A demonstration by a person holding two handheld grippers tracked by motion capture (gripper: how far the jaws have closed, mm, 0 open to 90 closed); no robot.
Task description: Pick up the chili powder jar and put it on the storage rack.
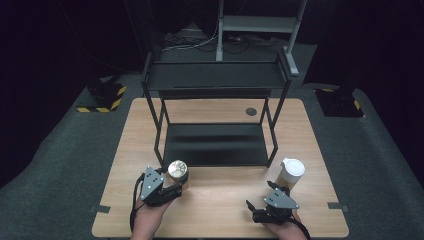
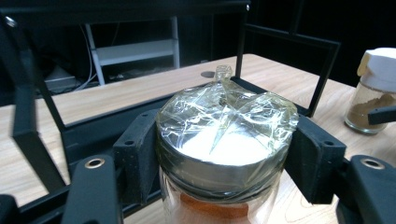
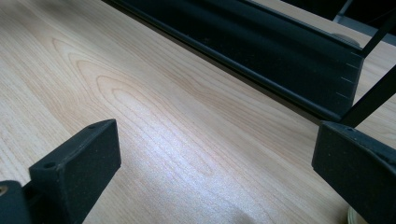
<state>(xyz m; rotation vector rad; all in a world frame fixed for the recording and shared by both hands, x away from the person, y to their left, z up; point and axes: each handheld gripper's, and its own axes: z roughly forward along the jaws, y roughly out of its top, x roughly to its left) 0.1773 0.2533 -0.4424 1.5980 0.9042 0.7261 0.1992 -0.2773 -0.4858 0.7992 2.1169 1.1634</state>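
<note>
My left gripper pinches the jar, which stands upright, lid up, with pads at its 3 and 9 o'clock. My right gripper hovers spread over the table.

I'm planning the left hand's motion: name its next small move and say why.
Probably carry the jar forward onto the bottom shelf of the rack. The left gripper is shut on the jar just below its taped lid, right at the shelf's front edge; the right gripper rests open on the table.

Overhead light brightens the table; surroundings stay dark, perhaps slightly soft-focused.
</note>
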